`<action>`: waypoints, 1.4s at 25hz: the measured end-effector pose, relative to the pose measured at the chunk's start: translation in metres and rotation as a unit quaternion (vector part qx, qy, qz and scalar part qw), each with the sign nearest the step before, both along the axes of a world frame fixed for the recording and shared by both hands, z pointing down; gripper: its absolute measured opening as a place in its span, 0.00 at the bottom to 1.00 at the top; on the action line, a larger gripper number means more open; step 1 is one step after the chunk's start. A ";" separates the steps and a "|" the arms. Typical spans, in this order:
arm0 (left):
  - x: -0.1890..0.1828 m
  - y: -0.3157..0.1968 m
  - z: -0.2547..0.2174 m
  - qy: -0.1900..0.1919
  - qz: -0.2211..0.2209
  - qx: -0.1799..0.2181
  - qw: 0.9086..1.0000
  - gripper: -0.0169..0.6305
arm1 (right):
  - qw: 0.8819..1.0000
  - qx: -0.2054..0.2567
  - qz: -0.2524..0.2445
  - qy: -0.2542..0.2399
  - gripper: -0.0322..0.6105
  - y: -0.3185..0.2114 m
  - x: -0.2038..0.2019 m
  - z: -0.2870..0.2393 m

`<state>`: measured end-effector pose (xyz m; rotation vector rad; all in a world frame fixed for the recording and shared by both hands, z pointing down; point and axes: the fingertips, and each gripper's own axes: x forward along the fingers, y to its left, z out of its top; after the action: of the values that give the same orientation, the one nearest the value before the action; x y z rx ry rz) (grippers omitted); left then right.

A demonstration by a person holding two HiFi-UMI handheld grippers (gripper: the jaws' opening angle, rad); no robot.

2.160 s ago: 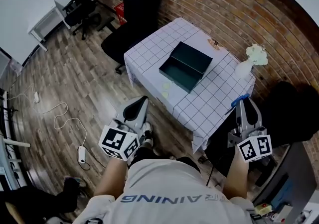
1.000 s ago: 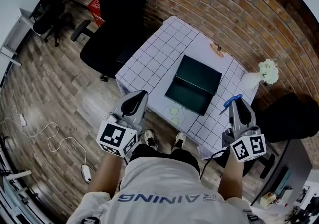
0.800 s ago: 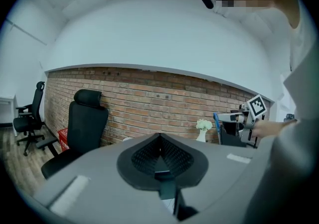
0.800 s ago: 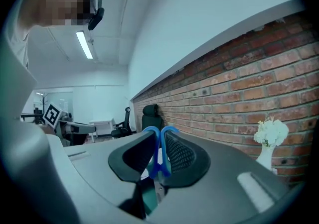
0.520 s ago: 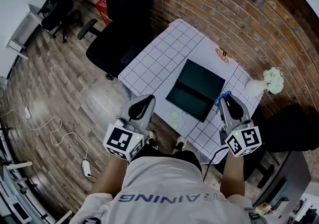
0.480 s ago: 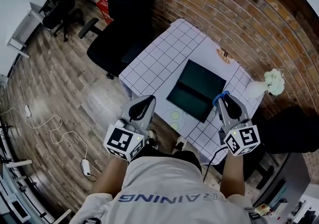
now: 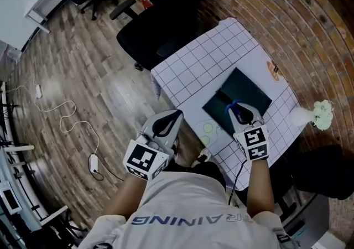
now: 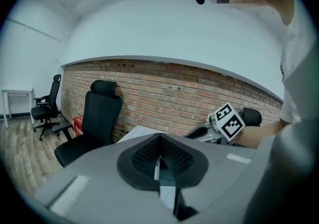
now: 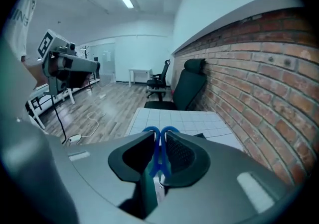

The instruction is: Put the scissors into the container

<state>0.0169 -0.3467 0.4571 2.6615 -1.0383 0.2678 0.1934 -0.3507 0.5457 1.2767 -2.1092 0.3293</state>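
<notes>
In the head view the dark green container (image 7: 251,90) lies open on the table with the white grid cloth (image 7: 204,60). My right gripper (image 7: 239,112) hangs over the container's near part, shut on the blue-handled scissors (image 7: 233,104). In the right gripper view the blue handles (image 9: 160,132) stick up between the jaws of the right gripper (image 9: 159,143). My left gripper (image 7: 172,116) is shut with nothing in it, off the table's near left edge. The left gripper view shows its pads (image 8: 159,148) pressed together.
A black office chair (image 7: 166,15) stands at the table's far left side. A white vase with flowers (image 7: 318,112) is at the right corner and a small orange thing (image 7: 272,71) lies near the brick wall. Two pale round marks (image 7: 207,128) are near the cloth's front edge.
My right gripper has moved left and forward with the scissors, from beside the table's right edge to over the container. The left gripper has stayed shut near the front edge.
</notes>
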 end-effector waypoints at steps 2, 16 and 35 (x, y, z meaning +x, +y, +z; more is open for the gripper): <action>-0.007 0.000 0.005 -0.003 -0.009 -0.006 1.000 0.03 | 0.999 -0.031 -0.008 0.004 0.19 -0.008 -0.007 0.022; -0.061 0.003 0.019 -0.016 -0.082 -0.023 0.996 0.03 | 0.970 -0.193 -0.084 0.120 0.19 -0.023 -0.029 0.148; -0.046 -0.014 0.004 0.002 -0.055 -0.011 0.998 0.03 | 0.989 -0.137 -0.005 0.057 0.18 -0.029 -0.003 0.088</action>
<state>-0.0294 -0.3603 0.4608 2.5734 -1.1700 0.2504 0.1908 -0.3793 0.6340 1.0973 -1.8982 0.5107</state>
